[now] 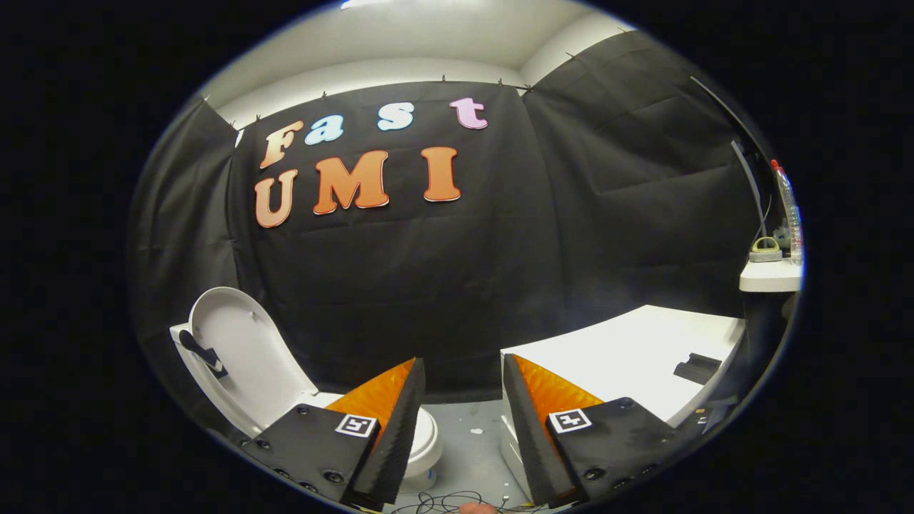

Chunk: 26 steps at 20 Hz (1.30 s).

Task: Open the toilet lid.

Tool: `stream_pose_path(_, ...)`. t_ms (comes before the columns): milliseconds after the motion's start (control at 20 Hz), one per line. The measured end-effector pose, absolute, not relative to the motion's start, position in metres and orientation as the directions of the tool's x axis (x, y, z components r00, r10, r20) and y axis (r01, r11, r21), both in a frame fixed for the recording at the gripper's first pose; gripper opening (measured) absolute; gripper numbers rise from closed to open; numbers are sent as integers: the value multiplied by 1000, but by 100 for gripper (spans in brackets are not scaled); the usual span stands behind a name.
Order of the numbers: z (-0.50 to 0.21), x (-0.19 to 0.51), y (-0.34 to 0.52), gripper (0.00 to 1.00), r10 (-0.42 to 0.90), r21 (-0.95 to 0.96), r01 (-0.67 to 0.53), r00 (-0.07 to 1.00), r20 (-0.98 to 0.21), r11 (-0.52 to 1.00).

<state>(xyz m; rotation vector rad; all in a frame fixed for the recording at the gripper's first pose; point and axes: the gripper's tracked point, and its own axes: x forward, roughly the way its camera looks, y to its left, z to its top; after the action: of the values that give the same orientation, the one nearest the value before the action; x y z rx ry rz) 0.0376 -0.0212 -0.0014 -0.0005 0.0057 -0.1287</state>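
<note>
The white toilet (pixel 427 437) stands low beyond my left finger, which hides much of its bowl. Its lid (pixel 239 350) stands raised, leaning back toward the black cloth wall, with a small dark handle (pixel 202 353) fixed on its far side. My gripper (pixel 463 371) is open, held above and to the right of the toilet, and nothing lies between its fingers. The lid is well apart from both fingers (pixel 400 414).
A white table (pixel 628 357) stands beyond my right finger with a small black item (pixel 696 368) on it. Farther right, a white shelf (pixel 770 275) carries a clear bottle (pixel 789 207) and a grey object (pixel 765 250). Cables (pixel 450 502) lie on the grey floor below.
</note>
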Motion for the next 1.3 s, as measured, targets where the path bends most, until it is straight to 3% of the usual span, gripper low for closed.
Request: stream_pose_path(1300, -11, 39, -19, 73, -124, -1, 124, 991, -43, 992)
